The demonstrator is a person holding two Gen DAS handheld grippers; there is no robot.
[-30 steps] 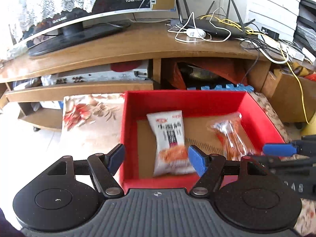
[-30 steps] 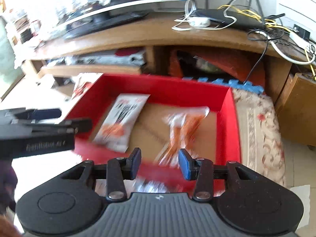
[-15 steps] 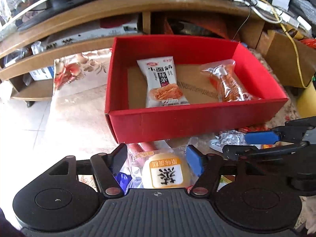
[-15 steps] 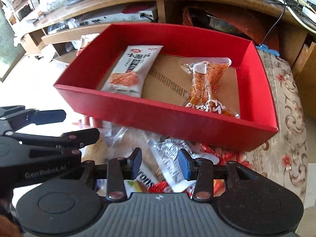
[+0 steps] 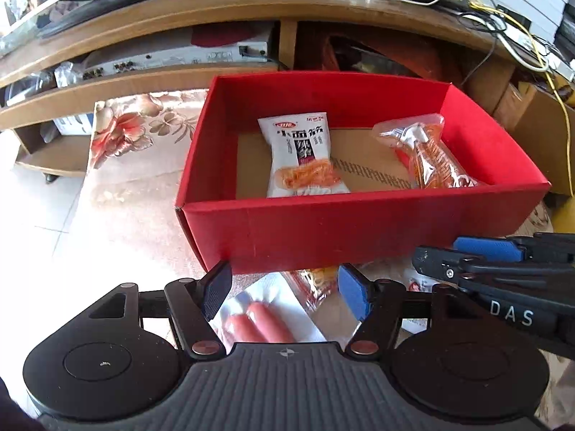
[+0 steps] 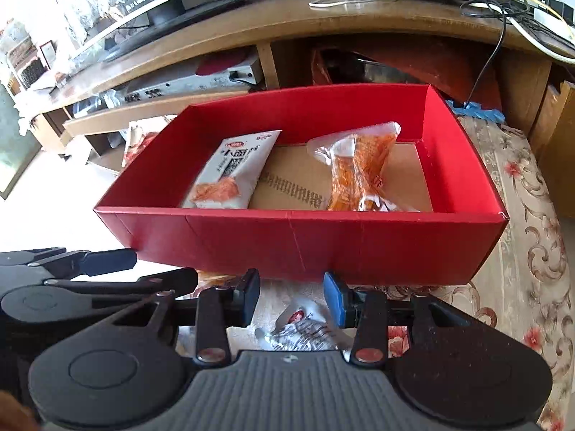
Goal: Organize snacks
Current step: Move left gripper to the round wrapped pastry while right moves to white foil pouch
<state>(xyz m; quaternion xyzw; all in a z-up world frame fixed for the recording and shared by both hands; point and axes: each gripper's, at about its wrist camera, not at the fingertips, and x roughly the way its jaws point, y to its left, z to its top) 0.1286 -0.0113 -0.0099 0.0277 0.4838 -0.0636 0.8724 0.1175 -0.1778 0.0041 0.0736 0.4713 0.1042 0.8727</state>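
Observation:
A red box (image 5: pixel 359 231) (image 6: pixel 287 240) stands on a patterned cloth and holds a white snack packet (image 5: pixel 302 156) (image 6: pixel 233 170) and a clear packet of orange sticks (image 5: pixel 431 158) (image 6: pixel 359 172). My left gripper (image 5: pixel 282 292) is open, low in front of the box, over a clear packet of sausages (image 5: pixel 258 327). My right gripper (image 6: pixel 291 298) is open, just above a small white and red packet (image 6: pixel 305 330) lying in front of the box. Each gripper shows at the edge of the other's view.
More loose snack packets (image 5: pixel 312 280) lie in front of the box. A wooden TV stand (image 5: pixel 215 3) with a monitor, cables and shelf electronics rises behind the box. The floral cloth (image 6: pixel 532 215) runs past the box's right side.
Both grippers have pulled back from above the box and dropped low in front of its near wall, over the loose packets. Both stayed open.

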